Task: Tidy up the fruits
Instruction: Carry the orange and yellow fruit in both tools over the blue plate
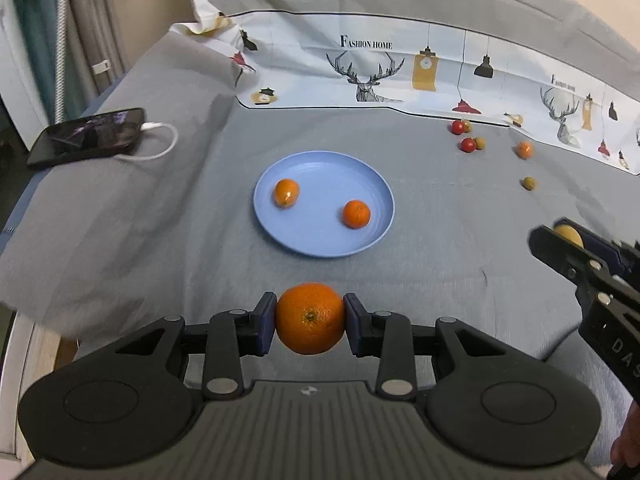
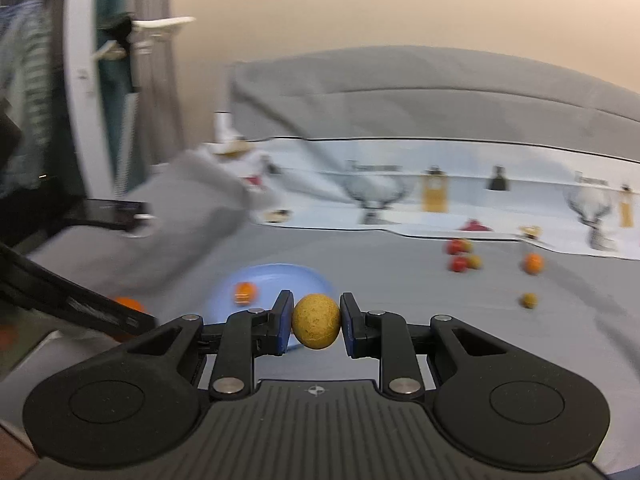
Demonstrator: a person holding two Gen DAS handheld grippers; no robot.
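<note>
My left gripper (image 1: 310,320) is shut on a large orange (image 1: 310,318), held above the grey sheet just in front of the blue plate (image 1: 320,240). Two small oranges (image 1: 286,193) (image 1: 356,214) lie on that plate. My right gripper (image 2: 316,322) is shut on a small yellow-brown round fruit (image 2: 316,321); in the left wrist view that right gripper (image 1: 560,236) comes in from the right edge. In the blurred right wrist view the blue plate (image 2: 280,276) lies behind the held fruit with one orange (image 2: 245,293) showing on it.
Loose on the sheet at the right lie red cherry tomatoes (image 1: 467,145), a small orange (image 1: 525,149) and an olive-green fruit (image 1: 529,183). A black phone (image 1: 88,136) with a white cable rests on a pillow at the left. A printed cloth (image 1: 400,76) runs along the back.
</note>
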